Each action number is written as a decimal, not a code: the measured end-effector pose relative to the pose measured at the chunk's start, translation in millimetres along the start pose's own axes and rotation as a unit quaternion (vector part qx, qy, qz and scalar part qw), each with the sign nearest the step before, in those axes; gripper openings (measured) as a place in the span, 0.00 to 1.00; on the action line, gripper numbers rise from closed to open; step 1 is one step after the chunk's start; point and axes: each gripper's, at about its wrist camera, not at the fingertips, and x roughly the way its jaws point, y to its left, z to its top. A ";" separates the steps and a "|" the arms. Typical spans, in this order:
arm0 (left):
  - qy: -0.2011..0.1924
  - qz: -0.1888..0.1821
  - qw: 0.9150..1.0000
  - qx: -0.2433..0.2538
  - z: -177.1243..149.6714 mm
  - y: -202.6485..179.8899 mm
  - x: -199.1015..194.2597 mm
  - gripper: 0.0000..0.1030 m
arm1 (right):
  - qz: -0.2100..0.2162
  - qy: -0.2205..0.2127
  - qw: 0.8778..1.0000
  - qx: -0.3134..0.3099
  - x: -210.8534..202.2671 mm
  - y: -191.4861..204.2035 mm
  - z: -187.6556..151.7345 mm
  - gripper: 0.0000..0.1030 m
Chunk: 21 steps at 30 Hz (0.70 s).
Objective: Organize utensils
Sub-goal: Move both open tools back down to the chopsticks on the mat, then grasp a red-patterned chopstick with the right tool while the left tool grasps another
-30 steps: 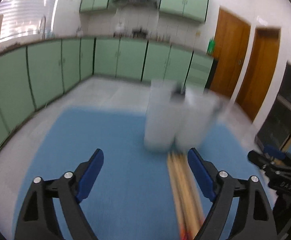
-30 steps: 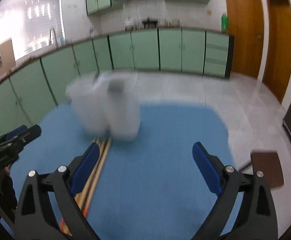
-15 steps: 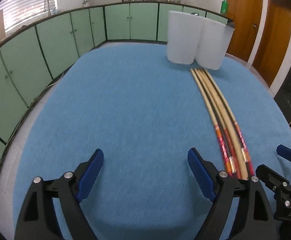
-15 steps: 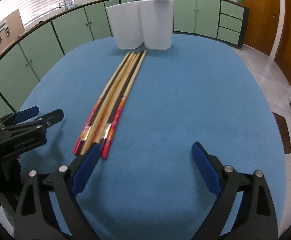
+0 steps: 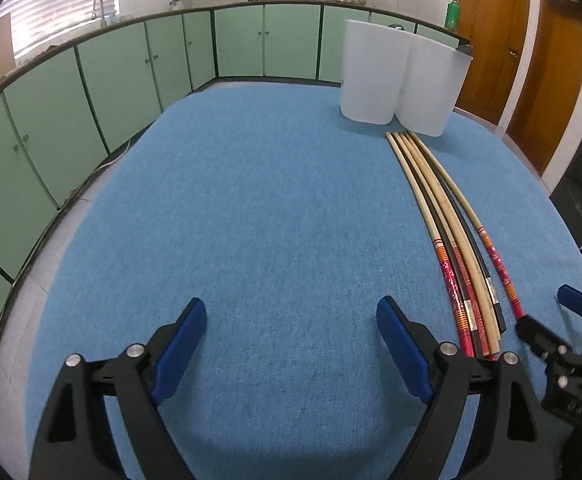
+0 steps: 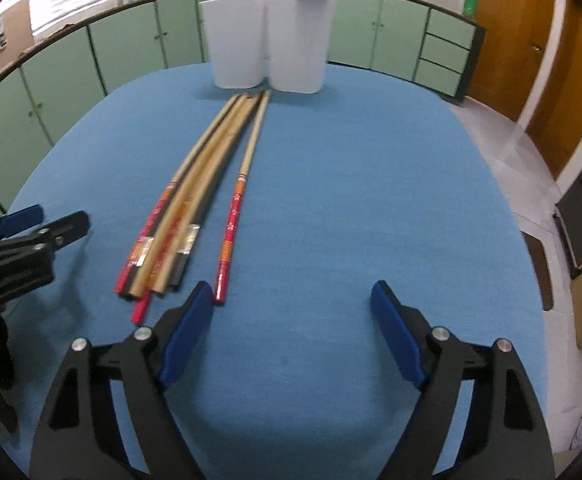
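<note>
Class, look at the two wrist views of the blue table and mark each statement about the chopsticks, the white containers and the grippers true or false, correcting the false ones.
1. The chopsticks lie flat on the blue tablecloth. True.
2. The two white containers lie tipped over. False: both stand upright, side by side, at the chopsticks' far ends.
3. The left gripper holds a chopstick. False: its jaws are open with only cloth between them.
4. One red-ended chopstick lies slightly apart from the bundle. True.
5. The right gripper grips nothing. True: its jaws are closing, with nothing between them.
</note>
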 end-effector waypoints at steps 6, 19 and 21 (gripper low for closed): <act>-0.005 0.000 1.000 0.005 -1.1 -1.1 -3.1 0.83 | 0.039 -0.007 0.999 -0.003 1.5 4.1 -2.0 0.49; 0.012 -0.032 0.998 0.051 -8.0 -27.7 -4.4 0.87 | 0.025 -0.019 1.000 0.000 0.2 -6.3 -0.3 0.05; 0.009 -0.045 0.997 0.057 -10.8 -34.6 -8.5 0.87 | 0.027 -0.016 0.999 0.017 1.3 -17.6 -1.4 0.05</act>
